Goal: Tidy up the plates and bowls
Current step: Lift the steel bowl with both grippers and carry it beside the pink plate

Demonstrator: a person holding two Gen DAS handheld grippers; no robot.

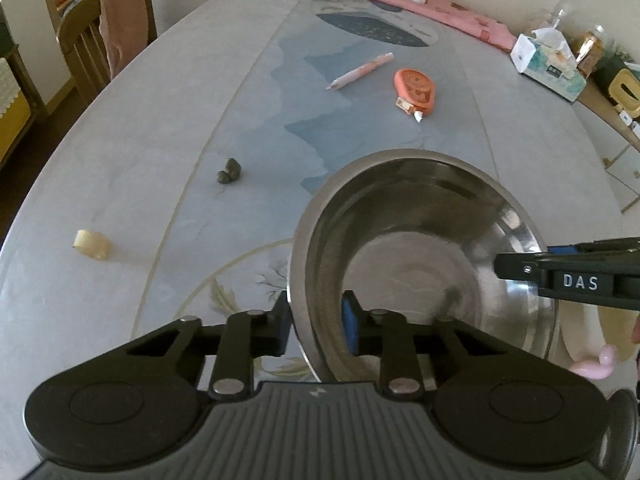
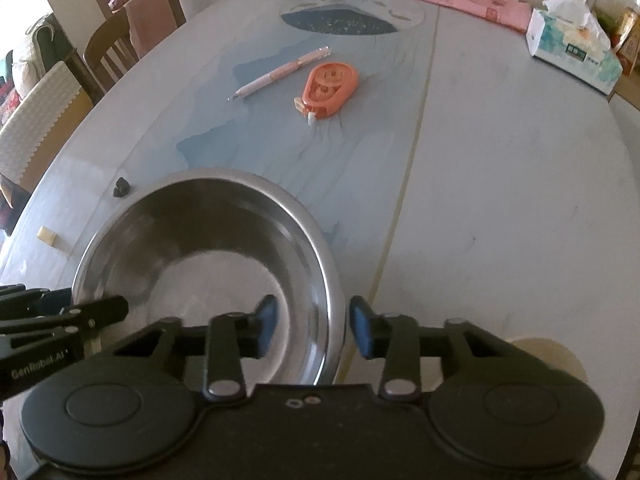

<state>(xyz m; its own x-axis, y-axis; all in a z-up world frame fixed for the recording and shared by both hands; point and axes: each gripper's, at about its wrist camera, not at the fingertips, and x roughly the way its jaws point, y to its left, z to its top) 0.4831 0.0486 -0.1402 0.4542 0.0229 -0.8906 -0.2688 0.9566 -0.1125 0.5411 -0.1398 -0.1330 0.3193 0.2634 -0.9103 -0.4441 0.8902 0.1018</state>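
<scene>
Two sets of fingers are on one steel bowl (image 1: pixel 420 256), which sits at the near edge of the bench (image 1: pixel 140 160). My left gripper (image 1: pixel 316 326) straddles the bowl's left rim, one blue pad outside the wall and one inside, and the pads look pressed against the metal — grasping it. My right gripper (image 2: pixel 312 326) straddles the right rim the same way; its outer pad shows a sliver of gap in the right wrist view, so I cannot tell for certain that it is clamped, though the left wrist view shows its black fingers (image 1: pixel 520 270) over the rim.

Beyond the bowl, toward the middle of the bench, lie a pink pen (image 1: pixel 360 70) and an orange correction-tape dispenser (image 1: pixel 416 90), just beside each other. A small dark lump (image 1: pixel 229 171) and a pale yellow piece (image 1: pixel 92 244) lie toward the left edge. At the far right corner stands a tissue box (image 1: pixel 548 64) — a pink cloth (image 1: pixel 440 4) lies along the far edge.
</scene>
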